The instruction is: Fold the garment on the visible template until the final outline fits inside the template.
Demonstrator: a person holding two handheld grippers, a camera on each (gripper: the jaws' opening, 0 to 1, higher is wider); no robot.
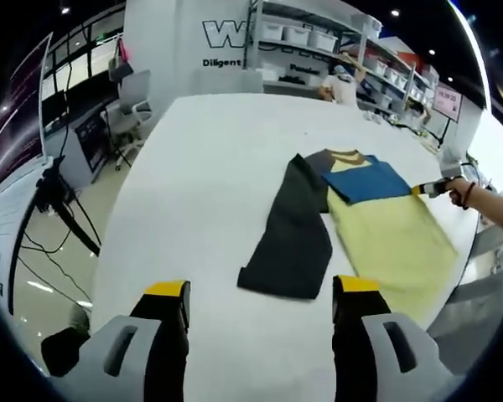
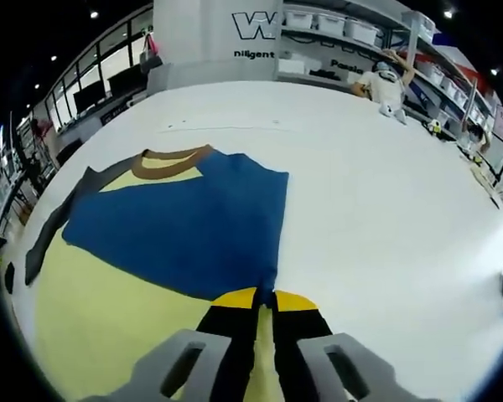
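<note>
Your left gripper hangs with jaws spread wide above the white table, grabbing nothing. Your right gripper is pinched tight on the blue edge of the colour-block shirt, which lies flat with its dark sleeve stretched out sideways.

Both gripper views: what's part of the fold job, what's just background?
Job:
garment, yellow, blue and dark panels
white table it lies on
right gripper, shut on the garment's edge
left gripper, open, short of the cloth

Background:
office chair
storage shelves
cables on the floor
</note>
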